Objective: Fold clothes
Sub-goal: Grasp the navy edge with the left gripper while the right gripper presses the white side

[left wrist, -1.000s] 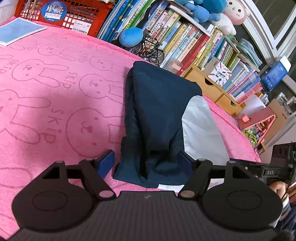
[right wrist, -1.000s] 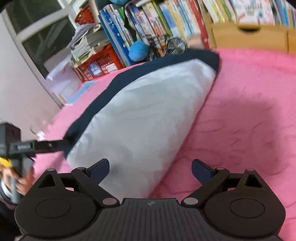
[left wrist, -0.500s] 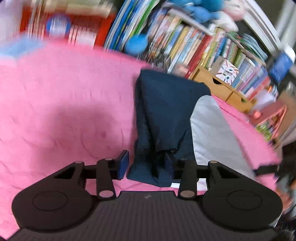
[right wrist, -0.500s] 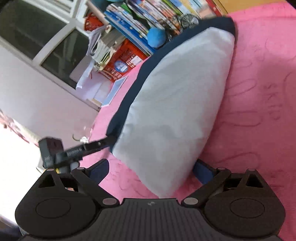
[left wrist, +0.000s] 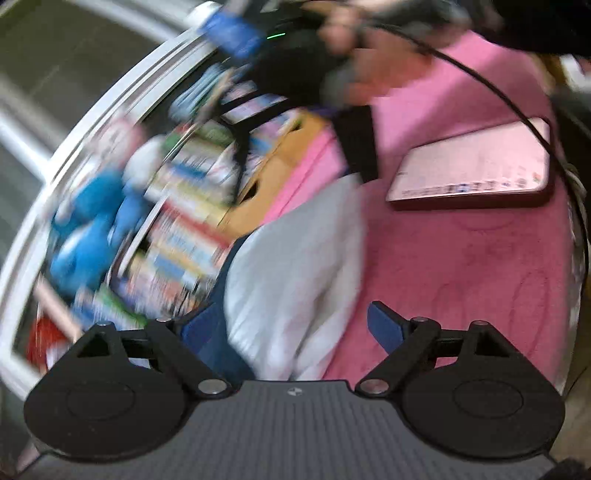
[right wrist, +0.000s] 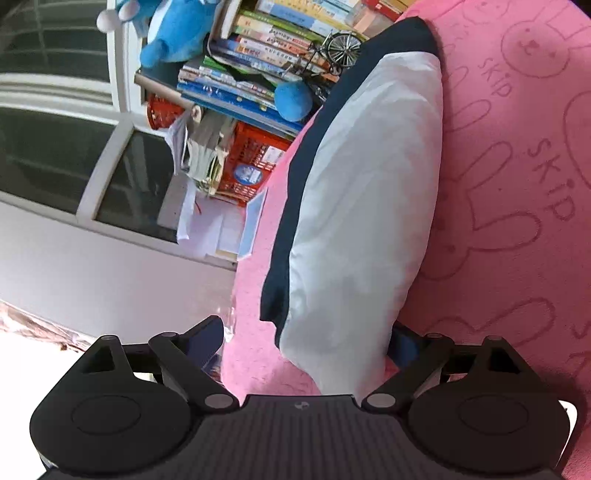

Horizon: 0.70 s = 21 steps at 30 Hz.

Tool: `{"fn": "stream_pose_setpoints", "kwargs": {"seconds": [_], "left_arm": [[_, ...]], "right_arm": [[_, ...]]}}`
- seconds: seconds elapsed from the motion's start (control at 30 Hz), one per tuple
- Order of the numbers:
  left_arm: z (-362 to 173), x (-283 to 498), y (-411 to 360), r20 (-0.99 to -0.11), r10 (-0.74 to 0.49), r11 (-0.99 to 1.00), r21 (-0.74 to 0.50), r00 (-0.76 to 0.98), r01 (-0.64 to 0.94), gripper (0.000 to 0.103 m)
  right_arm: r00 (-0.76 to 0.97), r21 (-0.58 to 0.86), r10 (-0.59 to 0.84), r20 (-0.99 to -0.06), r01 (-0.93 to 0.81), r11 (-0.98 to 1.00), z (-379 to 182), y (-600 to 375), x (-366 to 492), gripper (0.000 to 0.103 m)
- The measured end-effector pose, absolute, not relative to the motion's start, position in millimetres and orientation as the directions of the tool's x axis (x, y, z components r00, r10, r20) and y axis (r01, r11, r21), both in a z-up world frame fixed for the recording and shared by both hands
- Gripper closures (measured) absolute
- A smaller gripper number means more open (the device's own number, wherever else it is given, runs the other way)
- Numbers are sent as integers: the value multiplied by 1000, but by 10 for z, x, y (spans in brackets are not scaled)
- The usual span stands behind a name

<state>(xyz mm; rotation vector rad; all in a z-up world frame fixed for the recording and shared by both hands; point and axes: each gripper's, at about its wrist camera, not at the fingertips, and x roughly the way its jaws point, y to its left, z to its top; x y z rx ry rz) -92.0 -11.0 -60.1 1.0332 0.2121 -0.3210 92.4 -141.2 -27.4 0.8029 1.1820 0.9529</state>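
A folded navy and white garment (right wrist: 365, 192) lies on the pink rabbit-print blanket (right wrist: 517, 184). In the right wrist view its near white end sits between the open jaws of my right gripper (right wrist: 306, 341), not clamped. In the blurred left wrist view the same garment (left wrist: 295, 273) reaches between the open jaws of my left gripper (left wrist: 291, 325); its navy edge lies by the left finger. The person's hand (left wrist: 369, 59) with the other gripper shows at the top.
A pink flat box (left wrist: 476, 170) lies on the blanket to the right in the left wrist view. Bookshelves with books (right wrist: 266, 55), blue plush toys (right wrist: 177, 29) and a red crate (right wrist: 251, 158) stand beyond the blanket's edge. A window (right wrist: 55, 122) is at the left.
The left gripper, half closed around the navy end half a second ago, has opened and swung round fast; its view now looks across the white side. The right gripper has tilted and moved closer to the garment's end.
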Motion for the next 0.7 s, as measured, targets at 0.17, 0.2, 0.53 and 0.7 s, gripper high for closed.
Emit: {"fn": "stream_pose_setpoints", "kwargs": {"seconds": [0.17,0.2,0.53,0.7], "left_arm": [[-808,-580,-413,-240,-87,443,860,967,254,11],[-848,-517,-451,-222,-63,436,871,973,227,11],[-746,-201,-311,-196,75,586,802,978,116,72],[-445,-225,-160,-185,86,738,672,979,62,78]], "right_arm": [[110,931,940,-322,-145,335,-276,-1443,952,11],[110,936,945,-308,-143,322,-266,-1451,960,11],[147,930,935,-322,-139,341,-347,-1609,1124,10],[298,883,857,-421,-82,462,-428,-1721,1525,8]]}}
